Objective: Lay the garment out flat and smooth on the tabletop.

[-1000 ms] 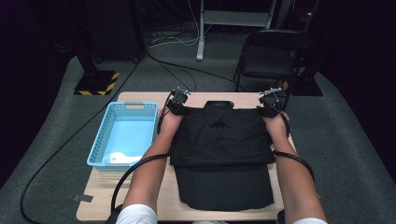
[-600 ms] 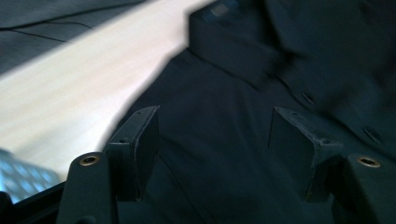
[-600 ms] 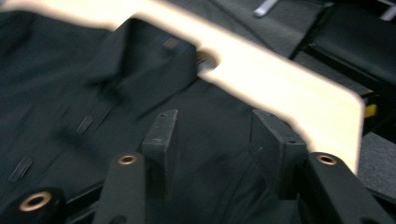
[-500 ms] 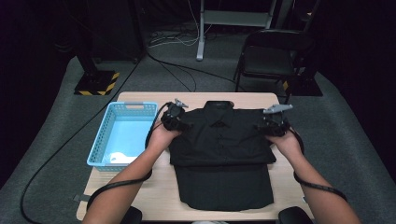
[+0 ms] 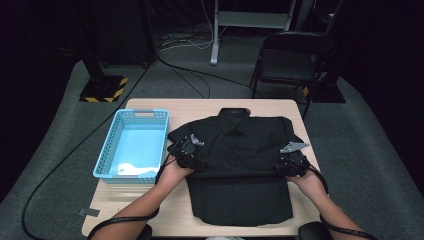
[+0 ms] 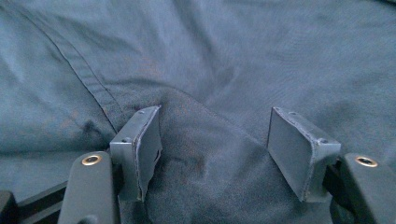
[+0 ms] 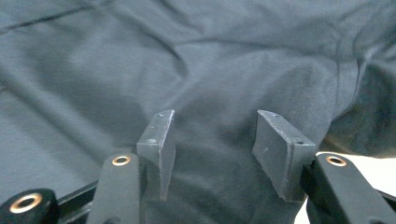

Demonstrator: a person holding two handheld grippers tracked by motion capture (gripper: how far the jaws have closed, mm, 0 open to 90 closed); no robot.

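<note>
High view: black shirt (image 5: 240,165) flat on table (image 5: 150,210), collar away from person; left gripper (image 5: 188,154) and right gripper (image 5: 292,161) at its side edges. Left gripper view: jaws spread, cloth bunched between. Right gripper view: jaws spread over shirt edge.

Shirt (image 5: 240,165) on table (image 5: 200,106) — basket (image 5: 132,146) at its left.
</note>
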